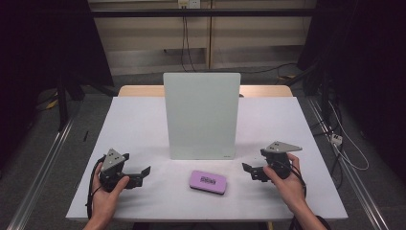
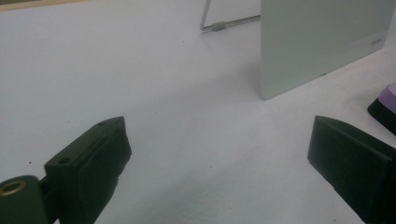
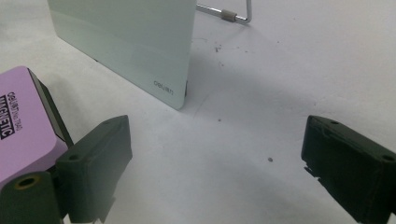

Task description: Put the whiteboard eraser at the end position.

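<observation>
A pale glass board stands upright on a wire stand at the middle of the white table. In front of it lies a purple magnetic eraser with a black base. My left gripper rests near the front left, held by a hand, its jaws wide apart with nothing between them. My right gripper sits at the front right, open and empty too. In the left gripper view the board is ahead to the right and the eraser at the right edge. In the right gripper view the eraser lies beside the left jaw.
The board's wire stand reaches out behind it. Metal rails run along the floor on both sides of the table, and cables trail on the right. A wooden edge shows at the table's far side.
</observation>
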### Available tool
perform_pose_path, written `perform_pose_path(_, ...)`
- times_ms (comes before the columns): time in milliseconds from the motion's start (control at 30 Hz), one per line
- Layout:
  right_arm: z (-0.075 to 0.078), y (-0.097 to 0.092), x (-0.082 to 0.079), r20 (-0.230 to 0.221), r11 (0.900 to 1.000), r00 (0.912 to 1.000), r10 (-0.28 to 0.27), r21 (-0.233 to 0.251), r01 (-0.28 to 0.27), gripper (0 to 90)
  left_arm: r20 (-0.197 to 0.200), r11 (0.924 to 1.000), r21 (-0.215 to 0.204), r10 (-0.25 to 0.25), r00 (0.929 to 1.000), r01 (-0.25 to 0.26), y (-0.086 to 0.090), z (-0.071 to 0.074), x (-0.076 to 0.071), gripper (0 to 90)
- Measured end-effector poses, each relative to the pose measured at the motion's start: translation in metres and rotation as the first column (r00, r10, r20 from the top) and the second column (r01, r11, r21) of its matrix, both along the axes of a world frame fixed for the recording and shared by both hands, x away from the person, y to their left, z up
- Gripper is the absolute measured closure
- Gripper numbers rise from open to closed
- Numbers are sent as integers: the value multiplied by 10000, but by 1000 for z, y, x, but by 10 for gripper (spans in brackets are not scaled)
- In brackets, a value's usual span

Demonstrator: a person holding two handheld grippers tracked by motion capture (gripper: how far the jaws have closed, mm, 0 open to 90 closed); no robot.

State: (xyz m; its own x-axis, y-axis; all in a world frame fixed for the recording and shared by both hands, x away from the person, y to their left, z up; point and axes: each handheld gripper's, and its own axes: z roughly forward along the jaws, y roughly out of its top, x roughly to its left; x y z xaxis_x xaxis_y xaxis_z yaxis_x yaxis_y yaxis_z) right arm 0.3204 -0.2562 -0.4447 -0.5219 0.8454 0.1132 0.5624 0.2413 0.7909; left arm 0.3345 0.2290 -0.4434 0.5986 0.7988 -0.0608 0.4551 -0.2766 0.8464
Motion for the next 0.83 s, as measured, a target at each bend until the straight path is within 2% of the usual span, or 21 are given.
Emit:
perform_pose_path(367,-2,-11,-5,305,9989,9984,-470,81,468,86,32,10000,-81,54,10000,-53,1,1,1,52)
perform_pose_path(533,-11,-17,-11,359,9975,9971,-664,268,655,95,24,10000,-71,56,10000,-55,0,1,4,52)
perform_pose_path(700,-11,-22,-18,464,9942,9949,-899,631,869,94,44,9999,-110,-27,10000,28,-3,1,6,52)
perform_pose_path(833,-12,-20,-17,432,9947,9956,-834,633,806,92,25,9998,-180,28,10000,-27,-2,1,5,52)
